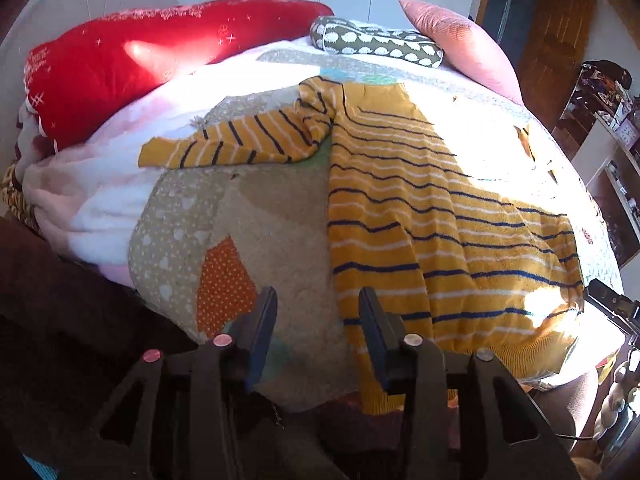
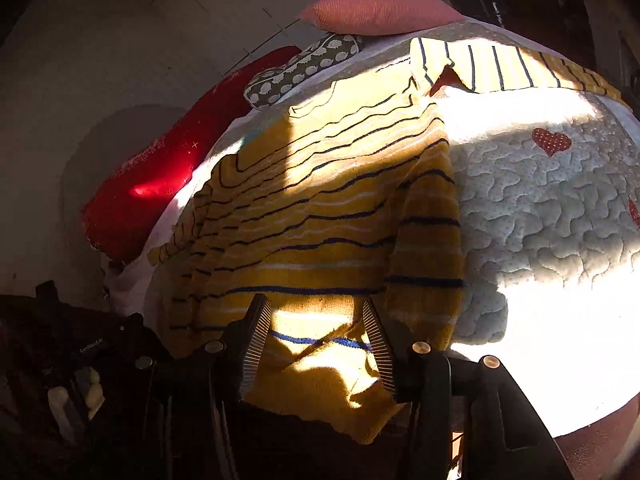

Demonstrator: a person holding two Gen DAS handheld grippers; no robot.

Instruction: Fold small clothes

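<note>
A small mustard-yellow sweater (image 1: 432, 216) with navy and white stripes lies flat on the quilted bed cover (image 1: 256, 216). One sleeve (image 1: 232, 144) is spread out to the left; the other sleeve (image 2: 508, 68) lies out to the right in the right wrist view. My left gripper (image 1: 318, 312) is open and empty, over the quilt at the sweater's near left hem corner. My right gripper (image 2: 316, 316) is open, its fingers straddling the sweater's bottom hem (image 2: 320, 360) at the bed's near edge, not closed on it.
A red pillow (image 1: 132, 64), a green patterned pillow (image 1: 376, 42) and a pink pillow (image 1: 460, 40) lie at the head of the bed. A pink blanket (image 1: 80, 184) is bunched at the left. Shelves (image 1: 608, 128) stand at the right.
</note>
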